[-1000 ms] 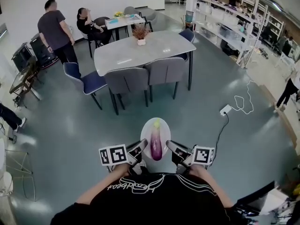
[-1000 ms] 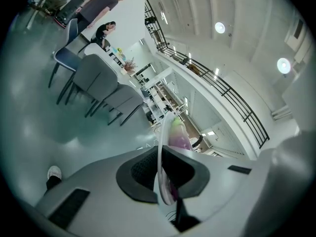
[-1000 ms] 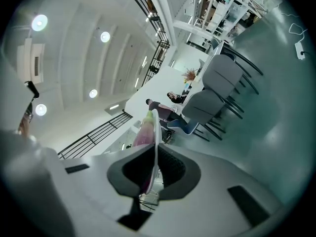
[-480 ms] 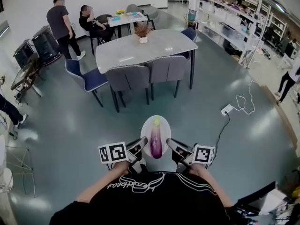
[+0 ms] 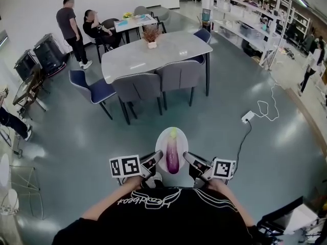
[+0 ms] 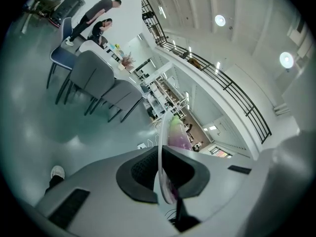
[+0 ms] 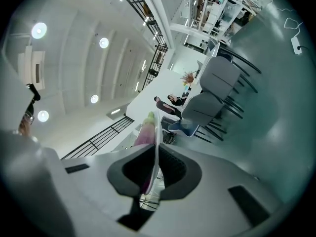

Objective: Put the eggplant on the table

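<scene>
The left gripper [image 5: 155, 162] is pinching the left rim of a white plate [image 5: 163, 136], its jaws drawn in close on the thin edge. The right gripper [image 5: 188, 161] is clamping the opposite rim the same way. The eggplant [image 5: 172, 155] is lying lengthwise on the plate, green stem end pointing away from the person, and the plate is being held level just in front of the person's chest, above the floor.

Beyond the plate, bare floor [image 5: 76, 137] is stretching toward the table [image 5: 173, 49]. A white power strip [image 5: 248, 117] with a looping cable is lying on the floor off to the right. Two grey chairs [image 5: 137, 88] are standing pushed in along the table's near side, blocking that edge, and a blue chair [image 5: 97, 89] is sitting angled at the left corner. A small potted plant [image 5: 151, 35] is standing on the far part of the tabletop.

Farther back, a person [image 5: 69, 22] is standing beside another who is sitting at a smaller table [image 5: 136, 21], and shelving [image 5: 255, 19] is running along the right wall.
</scene>
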Tool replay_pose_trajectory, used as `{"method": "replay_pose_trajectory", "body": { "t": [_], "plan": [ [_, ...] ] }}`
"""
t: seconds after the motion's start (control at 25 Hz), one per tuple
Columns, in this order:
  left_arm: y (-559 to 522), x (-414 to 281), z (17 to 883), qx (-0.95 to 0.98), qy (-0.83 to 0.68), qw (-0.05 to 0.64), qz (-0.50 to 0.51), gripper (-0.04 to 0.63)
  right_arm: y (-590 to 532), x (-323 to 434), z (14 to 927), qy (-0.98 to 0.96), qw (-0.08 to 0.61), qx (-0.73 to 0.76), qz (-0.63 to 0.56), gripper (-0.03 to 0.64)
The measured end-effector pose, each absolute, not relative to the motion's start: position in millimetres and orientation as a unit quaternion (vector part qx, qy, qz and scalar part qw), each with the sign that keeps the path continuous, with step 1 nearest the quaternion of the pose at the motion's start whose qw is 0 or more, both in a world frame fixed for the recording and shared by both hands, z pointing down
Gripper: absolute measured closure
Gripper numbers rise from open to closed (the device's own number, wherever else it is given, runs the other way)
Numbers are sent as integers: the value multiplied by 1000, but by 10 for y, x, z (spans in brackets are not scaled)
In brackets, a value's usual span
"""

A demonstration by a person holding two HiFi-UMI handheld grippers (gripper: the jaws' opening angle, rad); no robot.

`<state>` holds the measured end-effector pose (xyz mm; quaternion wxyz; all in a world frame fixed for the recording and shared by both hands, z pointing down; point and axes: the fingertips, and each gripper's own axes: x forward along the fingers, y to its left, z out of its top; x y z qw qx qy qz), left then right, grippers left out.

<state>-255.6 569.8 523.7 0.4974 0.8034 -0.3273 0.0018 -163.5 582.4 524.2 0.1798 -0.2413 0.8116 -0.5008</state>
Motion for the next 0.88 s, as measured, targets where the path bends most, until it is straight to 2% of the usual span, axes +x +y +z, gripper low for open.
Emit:
{"method": "replay_pose_trajectory", "body": {
  "t": [0.88],
  "plan": [
    [5200,-2298,5366,812,-292,504,34,568,5408,-1416,5336,788,214,-279,-505,597]
  ]
}}
